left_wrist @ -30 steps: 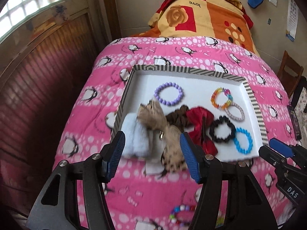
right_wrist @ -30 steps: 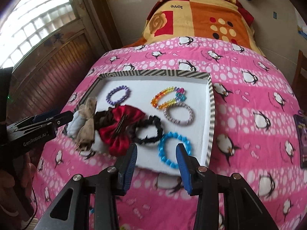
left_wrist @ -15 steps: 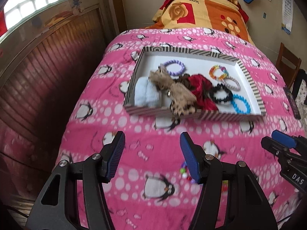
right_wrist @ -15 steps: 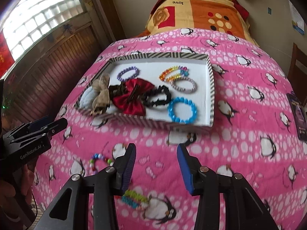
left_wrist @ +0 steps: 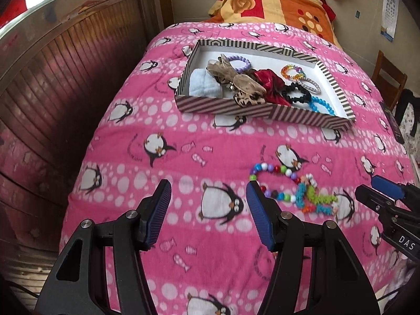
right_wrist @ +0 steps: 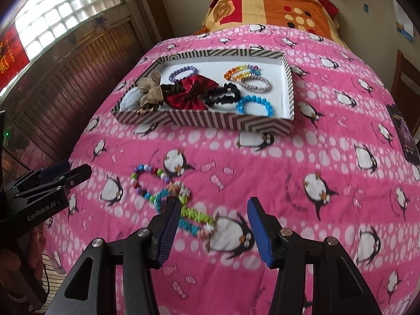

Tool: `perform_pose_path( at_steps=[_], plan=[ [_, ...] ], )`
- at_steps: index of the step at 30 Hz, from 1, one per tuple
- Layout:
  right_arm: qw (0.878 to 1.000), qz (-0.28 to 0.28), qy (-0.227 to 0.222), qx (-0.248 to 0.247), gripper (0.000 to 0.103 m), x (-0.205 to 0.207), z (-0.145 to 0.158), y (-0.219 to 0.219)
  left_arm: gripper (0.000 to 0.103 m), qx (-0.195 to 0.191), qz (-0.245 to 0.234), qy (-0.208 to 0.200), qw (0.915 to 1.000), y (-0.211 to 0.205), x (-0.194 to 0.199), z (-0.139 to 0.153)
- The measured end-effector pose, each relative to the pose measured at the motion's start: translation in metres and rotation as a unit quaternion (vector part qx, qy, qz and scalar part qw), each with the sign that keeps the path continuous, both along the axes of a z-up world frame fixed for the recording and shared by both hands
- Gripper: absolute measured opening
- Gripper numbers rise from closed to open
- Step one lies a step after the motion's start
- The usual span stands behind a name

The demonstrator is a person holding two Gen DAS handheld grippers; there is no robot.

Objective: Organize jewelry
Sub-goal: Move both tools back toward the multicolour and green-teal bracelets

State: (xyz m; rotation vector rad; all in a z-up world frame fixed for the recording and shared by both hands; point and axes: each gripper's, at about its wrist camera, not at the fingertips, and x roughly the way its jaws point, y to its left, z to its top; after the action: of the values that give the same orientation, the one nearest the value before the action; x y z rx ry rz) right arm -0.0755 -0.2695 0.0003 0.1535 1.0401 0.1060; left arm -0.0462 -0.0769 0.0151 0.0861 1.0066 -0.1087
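A striped box on the pink bed holds several bracelets, scrunchies and bows. A multicoloured bead bracelet lies loose on the blanket nearer me, with green and teal coil hair ties beside it. My left gripper is open and empty, its right fingertip just left of the beads. My right gripper is open and empty, hovering over the coil ties.
A wooden panelled wall runs along the bed's left side. An orange and red pillow lies at the far end. A dark phone lies at the blanket's right edge. A wooden chair stands to the right.
Both grippers have pulled back from the box toward the near end of the bed. The loose bead bracelet and coil ties have come into full view in front of them.
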Motion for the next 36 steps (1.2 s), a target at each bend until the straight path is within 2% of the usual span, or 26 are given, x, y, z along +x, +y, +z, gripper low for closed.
perform_pose_path(
  at_steps=[12,25,36],
  plan=[
    [1.000,0.003,-0.001,-0.004,0.054,-0.026,0.001,0.010,0.059,0.006,-0.016,-0.003,0.9998,0.001,-0.032,-0.001],
    [1.000,0.009,0.007,-0.010,0.055,-0.035,-0.005,0.020,0.059,0.010,-0.026,0.003,0.9996,0.000,-0.047,-0.006],
    [1.000,0.004,0.018,-0.010,0.055,-0.029,-0.014,0.014,0.059,-0.030,-0.011,0.037,0.9988,0.012,-0.035,-0.015]
  ],
)
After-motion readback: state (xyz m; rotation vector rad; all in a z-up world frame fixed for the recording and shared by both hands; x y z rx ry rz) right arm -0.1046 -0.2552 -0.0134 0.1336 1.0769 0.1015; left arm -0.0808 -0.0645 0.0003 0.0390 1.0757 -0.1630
